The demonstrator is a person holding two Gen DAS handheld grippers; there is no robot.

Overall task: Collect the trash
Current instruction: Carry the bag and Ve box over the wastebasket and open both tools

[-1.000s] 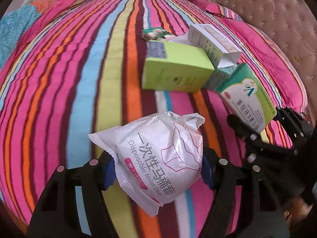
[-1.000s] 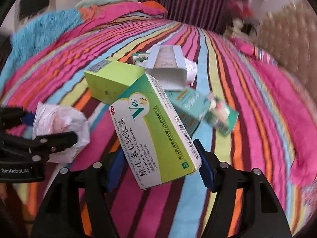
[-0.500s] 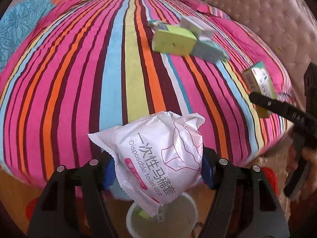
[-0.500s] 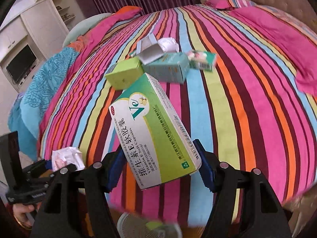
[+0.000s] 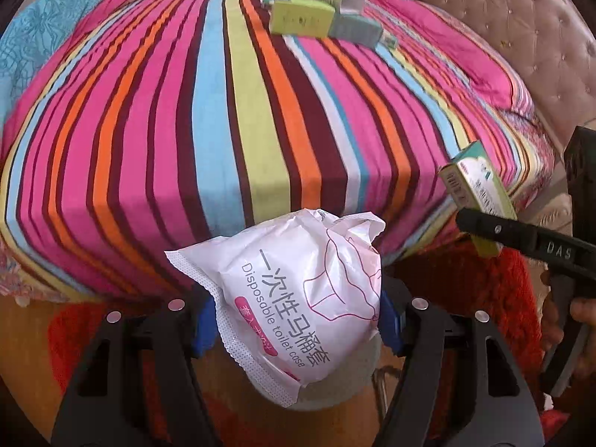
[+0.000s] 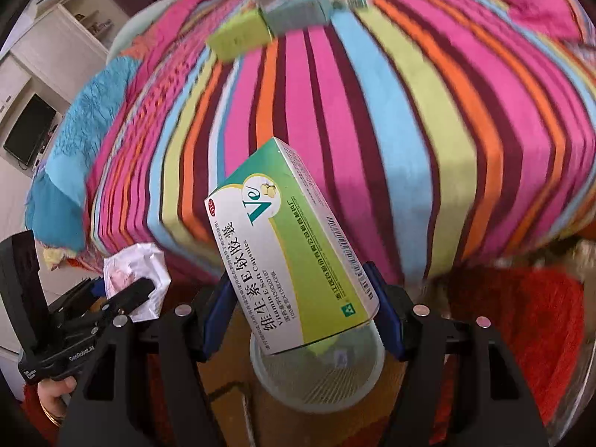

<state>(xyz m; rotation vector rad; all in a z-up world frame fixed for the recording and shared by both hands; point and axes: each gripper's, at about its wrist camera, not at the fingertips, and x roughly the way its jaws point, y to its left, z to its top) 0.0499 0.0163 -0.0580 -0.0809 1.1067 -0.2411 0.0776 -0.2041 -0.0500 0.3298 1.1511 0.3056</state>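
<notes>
Bright pink, orange, blue and lime striped bedding point(image 5: 231, 119) covers the large bed, with a red shaggy rug point(image 6: 536, 320) at its foot and a lime-green box point(image 5: 301, 18) beside a teal box point(image 5: 357, 30) far up the cover. Below the bed's edge sits a round pale mesh wastebasket point(image 6: 316, 380). Above it, the right gripper point(image 6: 301, 320) is clamped on a green-and-white Vitamin E carton point(image 6: 294, 246), and the left gripper point(image 5: 294, 320) is clamped on a white plastic disposable toilet-cover packet point(image 5: 298, 298).
</notes>
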